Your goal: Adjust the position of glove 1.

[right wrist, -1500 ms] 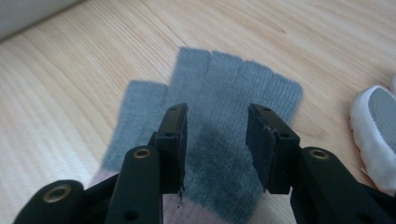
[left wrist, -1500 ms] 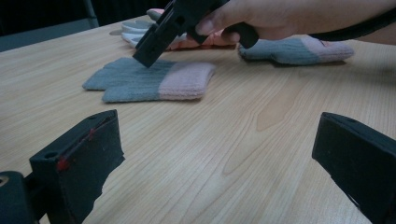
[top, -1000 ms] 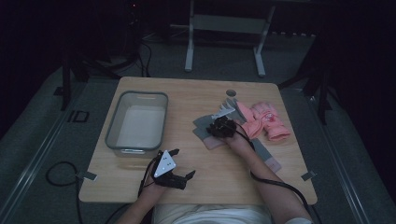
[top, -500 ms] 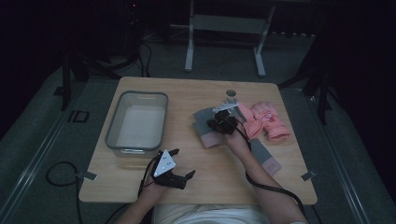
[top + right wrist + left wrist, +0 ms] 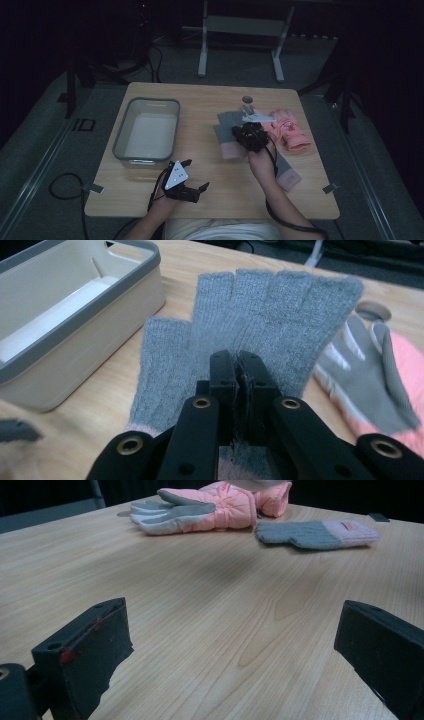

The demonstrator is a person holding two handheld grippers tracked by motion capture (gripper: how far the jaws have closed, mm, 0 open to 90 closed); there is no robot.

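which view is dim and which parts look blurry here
High view: dim overall, floor and background nearly black, wooden table the one lit area. Right gripper view: brighter, right gripper sharp, grey knit glove fingertips and pink glove softly smeared. Left gripper view: evenly lit, near black jaws slightly soft.

High view above the person's side, looking forward and down on the whole bench, left gripper view low and near the benchtop, right gripper view close over the grey glove, both sharing the pink glove.
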